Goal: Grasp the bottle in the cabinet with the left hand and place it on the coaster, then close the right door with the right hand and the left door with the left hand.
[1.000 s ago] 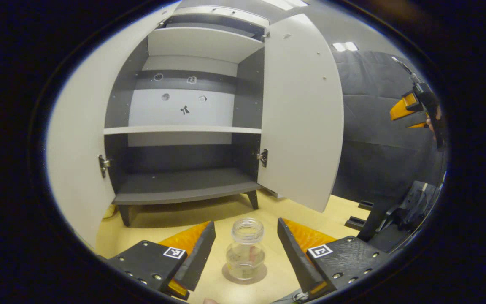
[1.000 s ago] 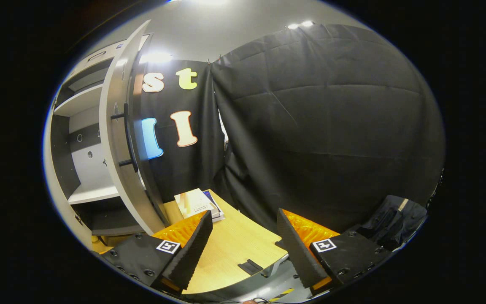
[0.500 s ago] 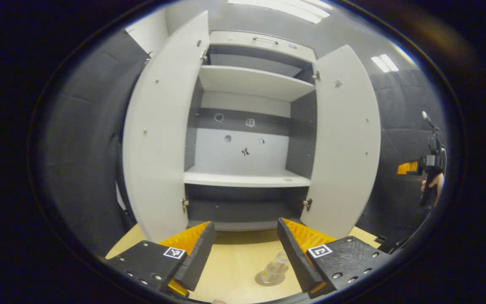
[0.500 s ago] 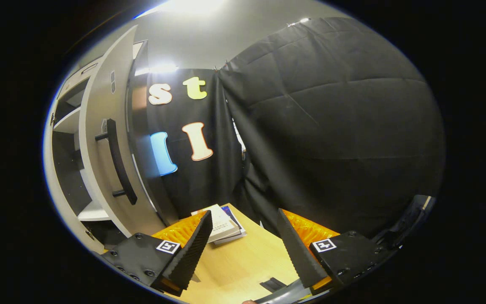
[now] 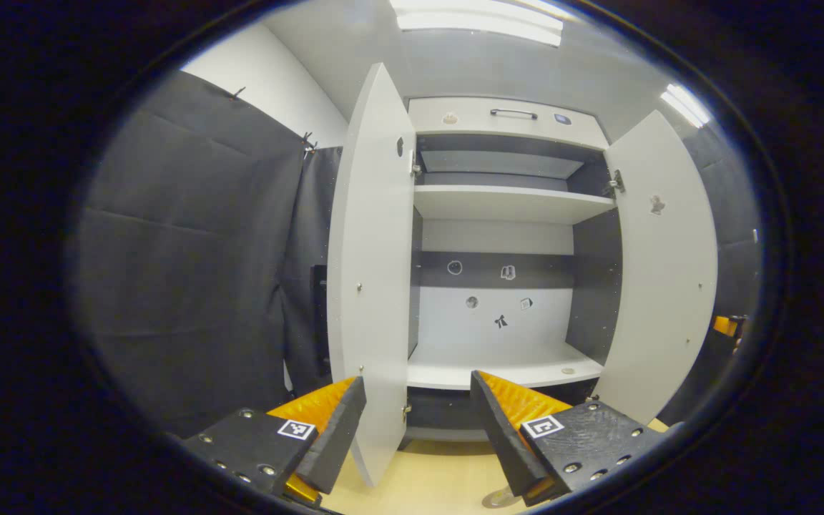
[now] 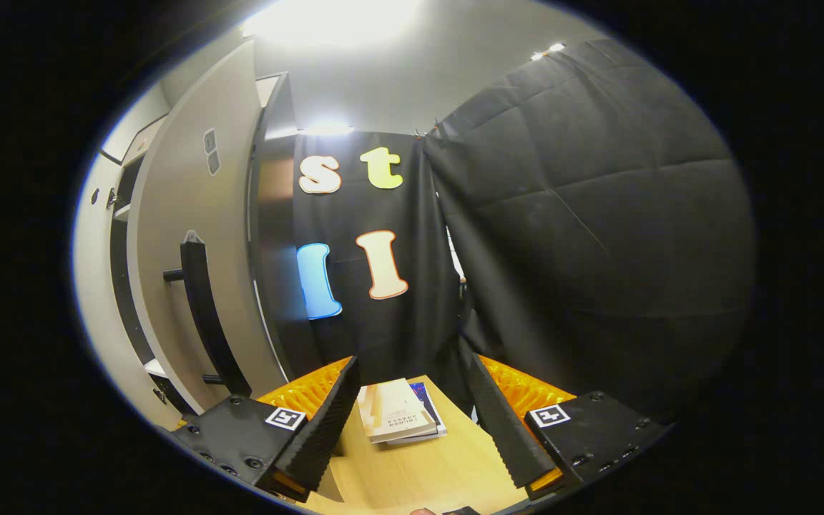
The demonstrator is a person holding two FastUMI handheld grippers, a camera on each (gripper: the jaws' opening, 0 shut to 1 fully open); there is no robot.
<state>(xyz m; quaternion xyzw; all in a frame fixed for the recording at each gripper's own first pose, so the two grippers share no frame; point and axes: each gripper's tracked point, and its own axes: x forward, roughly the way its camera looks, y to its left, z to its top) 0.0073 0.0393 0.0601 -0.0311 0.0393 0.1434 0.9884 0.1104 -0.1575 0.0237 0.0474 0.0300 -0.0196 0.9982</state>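
Note:
The grey cabinet (image 5: 505,204) stands ahead with both doors swung open and its shelves bare. Its left door (image 5: 369,286) hangs edge-on just right of my left finger; the right door (image 5: 662,286) is at the far right. My left gripper (image 5: 415,436) is open and holds nothing. A sliver of the round coaster (image 5: 496,498) peeks out on the table beside the right finger. In the right gripper view, the right door's outer face (image 6: 169,236) with its black handle (image 6: 204,322) stands to the left. My right gripper (image 6: 412,422) is open and holds nothing.
The wooden table (image 5: 426,490) runs under the cabinet. A stack of books (image 6: 398,418) lies on the table corner between the right gripper's fingers, farther off. Black cloth walls (image 6: 584,250) close in the booth on both sides.
The left gripper has pulled back and tilted up; the bottle on the coaster slid out below its fingers. The right gripper has turned toward the right door's outer face and handle.

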